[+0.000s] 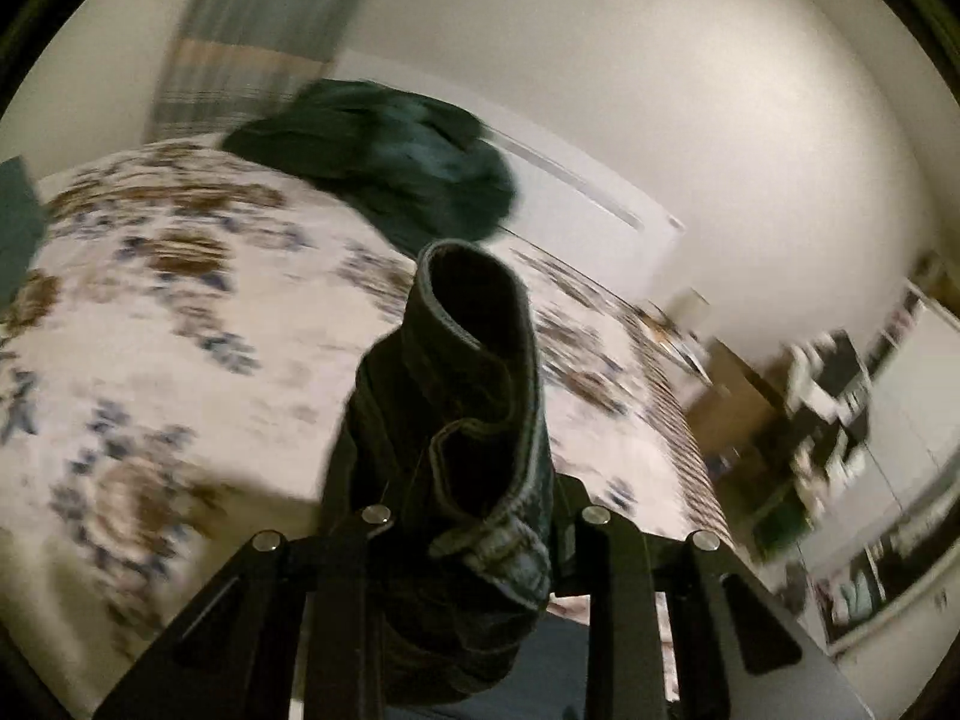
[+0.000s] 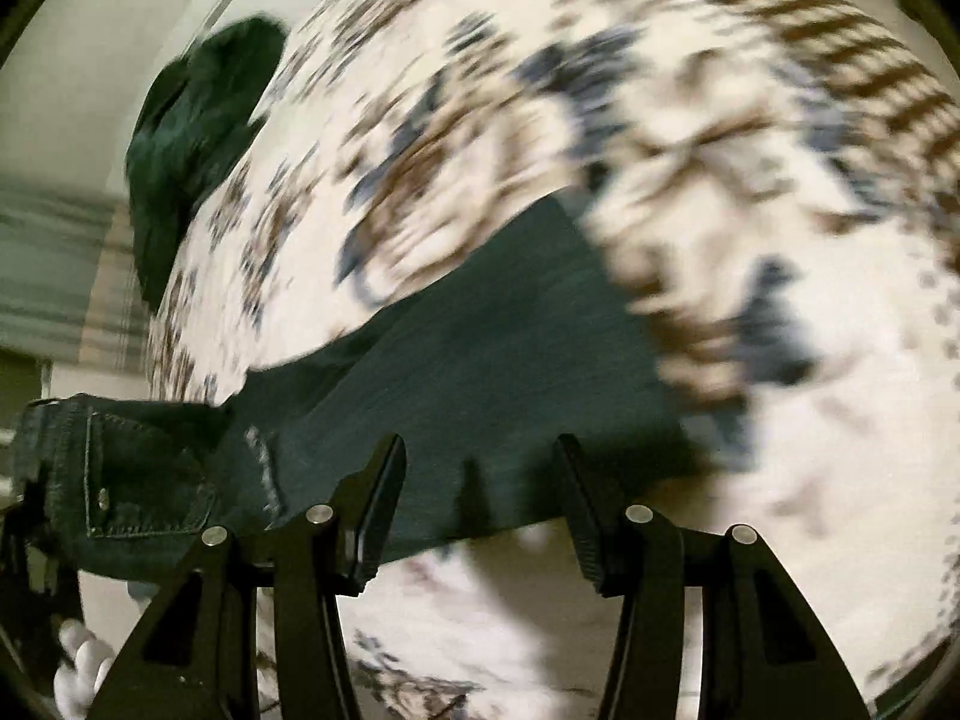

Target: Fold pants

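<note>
Dark denim pants point(image 2: 456, 372) stretch over a floral bedspread point(image 2: 600, 120). My left gripper point(image 1: 474, 516) is shut on the pants' waistband point(image 1: 474, 396), which bunches up between the jaws and hides the fingertips. It also shows at the left of the right wrist view, with a back pocket point(image 2: 138, 480). My right gripper point(image 2: 480, 498) is open, its fingers point(image 2: 378, 504) astride the near edge of a pant leg, not closed on it. Both views are blurred by motion.
A heap of dark green clothing point(image 1: 384, 162) lies at the bed's far edge, also in the right wrist view point(image 2: 192, 138). White wall point(image 1: 660, 90) behind. Cluttered furniture point(image 1: 828, 414) stands right of the bed point(image 1: 180, 300). A white-gloved hand point(image 2: 78, 666) shows lower left.
</note>
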`<state>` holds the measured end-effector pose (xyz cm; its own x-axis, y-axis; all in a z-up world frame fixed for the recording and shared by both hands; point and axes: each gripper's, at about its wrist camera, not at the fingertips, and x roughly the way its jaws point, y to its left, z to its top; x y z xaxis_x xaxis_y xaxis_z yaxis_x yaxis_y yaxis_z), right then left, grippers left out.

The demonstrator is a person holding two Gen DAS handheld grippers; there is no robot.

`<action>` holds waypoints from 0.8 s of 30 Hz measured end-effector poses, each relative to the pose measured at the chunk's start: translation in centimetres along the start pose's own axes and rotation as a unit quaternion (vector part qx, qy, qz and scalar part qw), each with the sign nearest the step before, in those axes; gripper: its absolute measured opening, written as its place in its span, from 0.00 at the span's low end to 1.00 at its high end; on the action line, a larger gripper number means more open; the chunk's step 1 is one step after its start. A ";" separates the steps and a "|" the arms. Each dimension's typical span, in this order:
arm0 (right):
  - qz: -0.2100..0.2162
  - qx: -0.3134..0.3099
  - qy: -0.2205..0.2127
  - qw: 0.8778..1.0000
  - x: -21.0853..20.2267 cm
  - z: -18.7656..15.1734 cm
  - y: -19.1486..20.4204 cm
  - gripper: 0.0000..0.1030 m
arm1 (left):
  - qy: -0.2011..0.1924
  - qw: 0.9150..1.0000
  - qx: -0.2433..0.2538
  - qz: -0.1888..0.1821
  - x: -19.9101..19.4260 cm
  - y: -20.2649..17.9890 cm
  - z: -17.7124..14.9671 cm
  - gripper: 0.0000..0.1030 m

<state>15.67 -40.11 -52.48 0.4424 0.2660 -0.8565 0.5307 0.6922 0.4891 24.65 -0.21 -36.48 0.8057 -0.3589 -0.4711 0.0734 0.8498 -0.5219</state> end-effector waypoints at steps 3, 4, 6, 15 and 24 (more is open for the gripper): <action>-0.012 0.026 -0.018 0.999 -2.3 1.3 -3.9 0.52 | 0.031 0.998 0.023 -0.040 1.7 -5.6 -2.9 0.22; -0.018 0.035 -0.024 0.999 -3.2 1.8 -5.6 0.52 | 0.040 0.997 0.035 -0.050 2.3 -7.3 -3.9 0.22; -0.027 0.046 -0.033 0.998 -4.3 2.6 -7.8 0.52 | 0.070 0.993 0.061 -0.072 3.9 -10.7 -6.6 0.22; -0.058 0.088 -0.056 0.993 -7.3 4.3 -16.2 0.52 | 0.197 0.962 0.183 -0.048 11.8 -18.9 -19.2 0.23; -0.057 0.063 -0.029 0.996 -7.6 4.8 -17.5 0.84 | 0.291 0.934 0.204 -0.032 12.1 -21.2 -21.7 0.82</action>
<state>6.53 -57.47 -53.71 0.4129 0.1485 -0.8986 0.6647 0.6254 0.4087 20.13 -30.93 -46.55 0.3458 -0.4617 -0.8168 0.4228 0.8538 -0.3037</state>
